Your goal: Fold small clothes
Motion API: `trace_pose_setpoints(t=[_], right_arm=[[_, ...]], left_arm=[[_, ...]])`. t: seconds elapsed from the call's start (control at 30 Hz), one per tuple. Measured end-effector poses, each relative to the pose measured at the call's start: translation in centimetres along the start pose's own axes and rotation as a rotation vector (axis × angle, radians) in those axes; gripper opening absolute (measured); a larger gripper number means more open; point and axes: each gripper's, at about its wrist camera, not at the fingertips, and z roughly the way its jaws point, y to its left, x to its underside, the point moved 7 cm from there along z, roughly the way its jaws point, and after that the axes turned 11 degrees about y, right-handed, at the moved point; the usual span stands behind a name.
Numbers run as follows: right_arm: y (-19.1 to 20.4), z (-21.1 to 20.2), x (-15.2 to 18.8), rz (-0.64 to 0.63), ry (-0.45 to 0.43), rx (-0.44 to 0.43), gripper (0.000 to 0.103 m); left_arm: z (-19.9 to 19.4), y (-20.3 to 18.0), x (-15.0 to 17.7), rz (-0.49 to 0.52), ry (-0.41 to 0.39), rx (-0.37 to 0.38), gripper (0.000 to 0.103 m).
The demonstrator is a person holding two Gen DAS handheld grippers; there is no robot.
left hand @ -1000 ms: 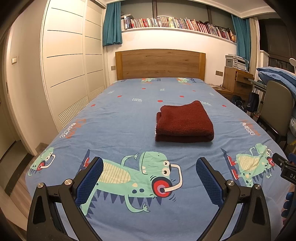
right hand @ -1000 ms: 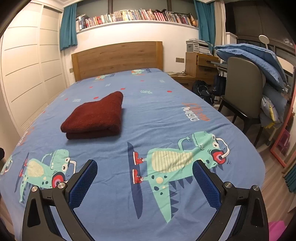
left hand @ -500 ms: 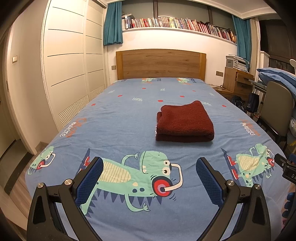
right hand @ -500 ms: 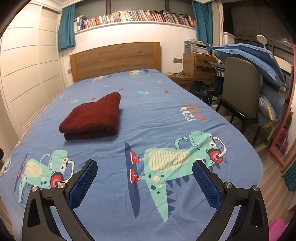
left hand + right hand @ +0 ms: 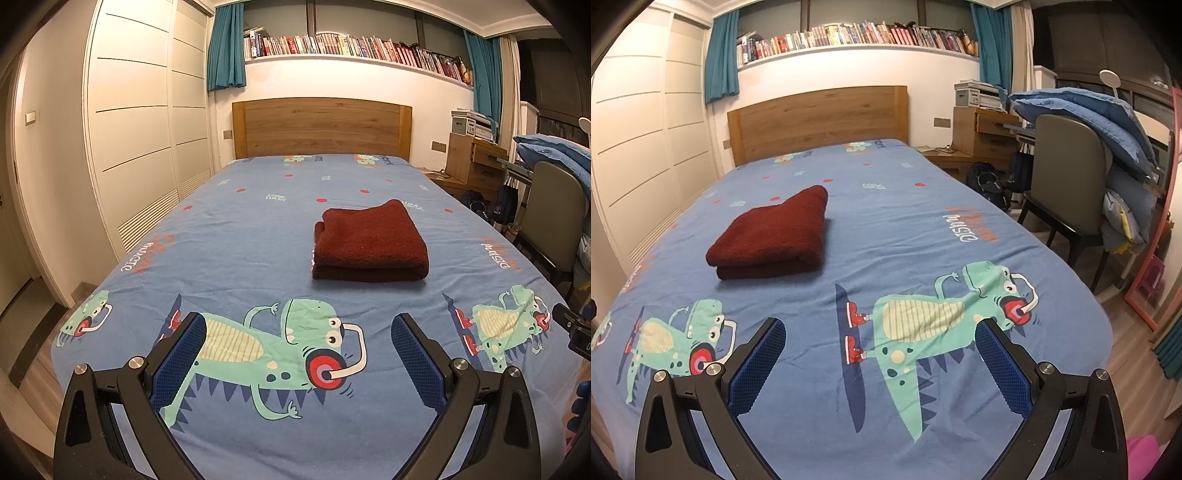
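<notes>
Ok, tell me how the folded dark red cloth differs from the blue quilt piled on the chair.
The folded dark red cloth is one neat, flat rectangle lying on the blue dinosaur-print bedsheet; the padded blue quilt is heaped loosely, slumping over the grey chair back. The cloth is small and fuzzy, the quilt bulky and stitched. Neither is touched by a tool.

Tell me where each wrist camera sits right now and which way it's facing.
Left wrist: rides the left gripper at the bed's foot, facing the headboard; its open fingers show.
Right wrist: rides the right gripper, facing the headboard but angled toward the chair; open fingers show.
Shared: folded red cloth, bed sheet, bookshelf.
</notes>
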Motion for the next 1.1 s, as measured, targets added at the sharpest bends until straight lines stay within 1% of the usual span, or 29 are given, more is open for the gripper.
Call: trace_pose_setpoints(t=[1.1], right_arm=[[-1.1, 0.7, 0.9, 0.021, 0.008, 0.018, 0.103]], left_arm=[[1.4, 0.1, 0.7, -0.008, 0.028, -0.010, 0.099]])
